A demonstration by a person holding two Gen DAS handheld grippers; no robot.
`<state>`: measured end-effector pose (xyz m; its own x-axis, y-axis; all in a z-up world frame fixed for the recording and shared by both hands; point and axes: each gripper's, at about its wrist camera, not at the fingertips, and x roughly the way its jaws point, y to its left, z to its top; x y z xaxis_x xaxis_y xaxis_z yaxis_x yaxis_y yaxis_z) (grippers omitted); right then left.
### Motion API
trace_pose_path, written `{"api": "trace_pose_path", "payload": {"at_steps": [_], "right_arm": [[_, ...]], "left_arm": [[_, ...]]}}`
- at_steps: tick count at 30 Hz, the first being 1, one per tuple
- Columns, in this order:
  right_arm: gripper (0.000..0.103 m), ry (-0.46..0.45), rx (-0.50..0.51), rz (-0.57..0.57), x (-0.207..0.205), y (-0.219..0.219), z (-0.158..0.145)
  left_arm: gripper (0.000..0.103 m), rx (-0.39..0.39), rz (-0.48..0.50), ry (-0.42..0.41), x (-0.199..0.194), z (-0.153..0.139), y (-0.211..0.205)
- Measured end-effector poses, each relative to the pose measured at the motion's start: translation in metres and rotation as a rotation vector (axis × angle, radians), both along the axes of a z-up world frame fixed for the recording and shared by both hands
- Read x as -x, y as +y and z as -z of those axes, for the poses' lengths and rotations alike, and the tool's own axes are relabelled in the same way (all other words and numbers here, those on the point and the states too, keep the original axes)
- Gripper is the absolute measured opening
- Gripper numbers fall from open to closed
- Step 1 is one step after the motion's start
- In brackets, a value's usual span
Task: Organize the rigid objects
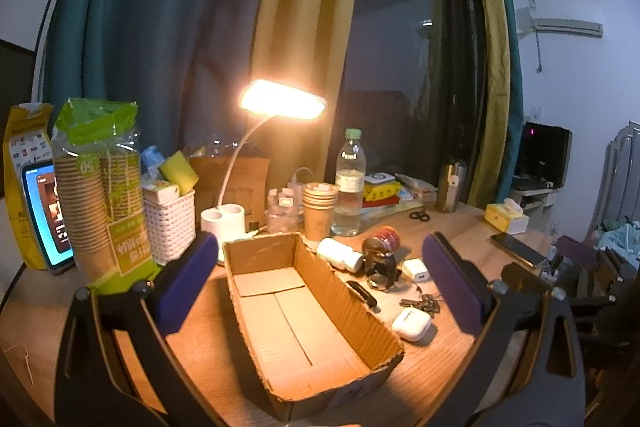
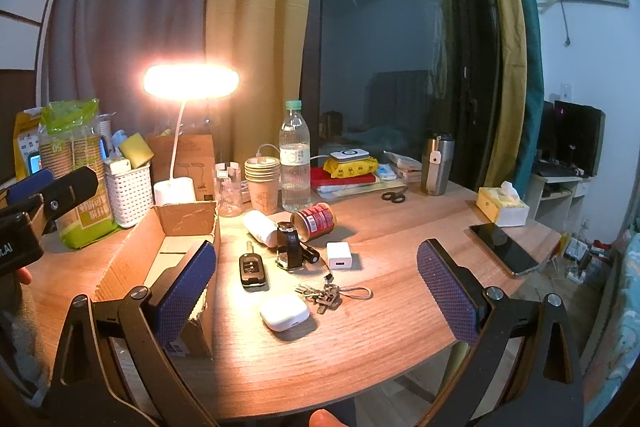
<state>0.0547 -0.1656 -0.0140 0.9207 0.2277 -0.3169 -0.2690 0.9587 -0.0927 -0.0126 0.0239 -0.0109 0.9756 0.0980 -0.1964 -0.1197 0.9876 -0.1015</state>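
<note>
An open, empty cardboard box (image 1: 360, 311) (image 2: 132, 259) lies on the wooden desk. To its right lie a white earbud case (image 2: 285, 311) (image 1: 411, 323), a key bunch (image 2: 324, 295), a black car key (image 2: 251, 269), a white charger cube (image 2: 339, 255), a black watch (image 2: 290, 247), a white pill bottle (image 2: 260, 227) and a red can (image 2: 314, 221) on its side. My left gripper (image 1: 320, 283) is open, held above the box. My right gripper (image 2: 316, 287) is open, above the small items.
A lit desk lamp (image 2: 176, 187), a stack of paper cups (image 2: 262, 183), a water bottle (image 2: 295, 163), a white basket (image 2: 128, 191), a steel tumbler (image 2: 437, 165), scissors (image 2: 394, 195), a tissue box (image 2: 502, 207) and a phone (image 2: 504, 249) stand around. The desk edge (image 2: 400, 375) is close in front.
</note>
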Motion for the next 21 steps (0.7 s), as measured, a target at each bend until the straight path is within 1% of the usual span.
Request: {"api": "trace_pose_path", "payload": {"at_steps": [13, 21], "right_arm": [[0.102, 0.012, -0.01, 0.004, 0.0, -0.0043, 0.0042], [0.102, 0.02, -0.011, -0.002, -0.0002, -0.0037, 0.0044]], "left_arm": [[0.102, -0.006, 0.002, 0.014, 0.0015, 0.0015, -0.0079], [0.102, 0.001, -0.002, 0.028, 0.0001, 0.0018, -0.0054]]}}
